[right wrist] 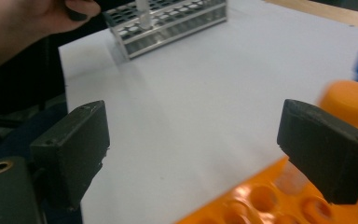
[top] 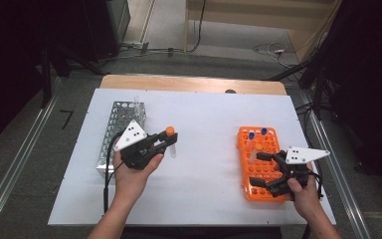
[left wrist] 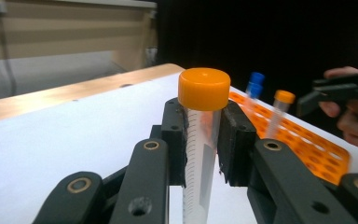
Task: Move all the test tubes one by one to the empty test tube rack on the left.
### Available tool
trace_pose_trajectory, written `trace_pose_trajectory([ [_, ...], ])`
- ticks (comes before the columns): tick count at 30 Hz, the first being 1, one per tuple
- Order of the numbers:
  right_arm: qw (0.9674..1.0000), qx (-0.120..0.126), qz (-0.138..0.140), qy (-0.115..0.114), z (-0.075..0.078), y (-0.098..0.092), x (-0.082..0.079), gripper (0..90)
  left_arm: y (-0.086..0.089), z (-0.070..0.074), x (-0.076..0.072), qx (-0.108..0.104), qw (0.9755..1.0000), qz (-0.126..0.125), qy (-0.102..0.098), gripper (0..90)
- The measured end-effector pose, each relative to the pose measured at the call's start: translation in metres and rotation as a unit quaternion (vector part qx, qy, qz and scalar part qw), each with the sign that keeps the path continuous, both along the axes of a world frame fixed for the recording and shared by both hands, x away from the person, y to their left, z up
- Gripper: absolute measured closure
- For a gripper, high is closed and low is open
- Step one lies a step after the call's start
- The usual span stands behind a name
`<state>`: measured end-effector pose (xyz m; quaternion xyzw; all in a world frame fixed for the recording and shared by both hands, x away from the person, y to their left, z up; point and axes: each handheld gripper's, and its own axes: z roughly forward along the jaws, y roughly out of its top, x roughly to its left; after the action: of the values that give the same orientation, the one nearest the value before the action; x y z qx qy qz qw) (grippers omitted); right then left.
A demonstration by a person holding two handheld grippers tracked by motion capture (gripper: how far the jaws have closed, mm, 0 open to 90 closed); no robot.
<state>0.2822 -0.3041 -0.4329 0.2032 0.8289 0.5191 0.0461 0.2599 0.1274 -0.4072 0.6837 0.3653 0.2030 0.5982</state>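
Nearest the person, the right gripper (top: 268, 172) hovers over the near half of the orange rack (top: 251, 169), its jaws spread wide with nothing between them. In the right gripper view the two black pads (right wrist: 81, 142) stand far apart above the rack's round holes, and a blurred orange cap (right wrist: 352, 100) sits just behind the right-hand pad; it probably belongs to a tube standing in the rack, though the blur makes that hard to confirm.

A little farther out on the white sheet (top: 204, 129), the left gripper (top: 166, 142) is clenched on a clear tube with an orange cap (left wrist: 203, 116), holding it upright just below the cap, above the sheet between the two racks.

Behind it, the metal rack (top: 117, 134) lies along the sheet's left side. At the orange rack's far end stand two blue-capped tubes (top: 257, 133).
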Motion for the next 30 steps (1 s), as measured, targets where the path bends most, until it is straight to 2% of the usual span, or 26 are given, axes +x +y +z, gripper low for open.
trace_pose_trajectory([
  [6, 0.9997, 0.007, -0.024, 0.002, -0.004, -0.021, 0.007, 0.1, 0.026, 0.004, 0.007, 0.007, 0.9992, 0.039, -0.008, 74.0],
  [8, 0.9993, 0.007, -0.037, 0.003, -0.005, -0.025, 0.009, 0.0, 0.035, 0.007, 0.011, -0.002, 0.9985, 0.054, -0.008, 73.9],
  [11, 0.9987, 0.014, -0.049, 0.009, -0.006, -0.030, 0.012, 0.0, 0.050, 0.012, 0.017, -0.020, 0.9968, 0.077, -0.007, 73.9],
  [18, 0.9977, 0.015, -0.065, 0.006, -0.007, -0.035, 0.015, 0.0, 0.071, 0.018, 0.038, -0.018, 0.9922, 0.123, -0.008, 73.9],
  [23, 0.9975, 0.020, -0.067, 0.010, -0.009, -0.036, 0.017, 0.0, 0.081, 0.010, 0.059, -0.023, 0.9872, 0.158, -0.001, 73.8],
  [28, 0.9971, 0.023, -0.071, 0.013, -0.010, -0.038, 0.018, 0.0, 0.089, 0.000, 0.077, -0.011, 0.9787, 0.205, -0.008, 73.8],
  [30, 0.9968, 0.029, -0.073, 0.016, -0.011, -0.040, 0.018, 0.0, 0.091, -0.004, 0.084, -0.020, 0.9775, 0.210, -0.005, 73.8],
])
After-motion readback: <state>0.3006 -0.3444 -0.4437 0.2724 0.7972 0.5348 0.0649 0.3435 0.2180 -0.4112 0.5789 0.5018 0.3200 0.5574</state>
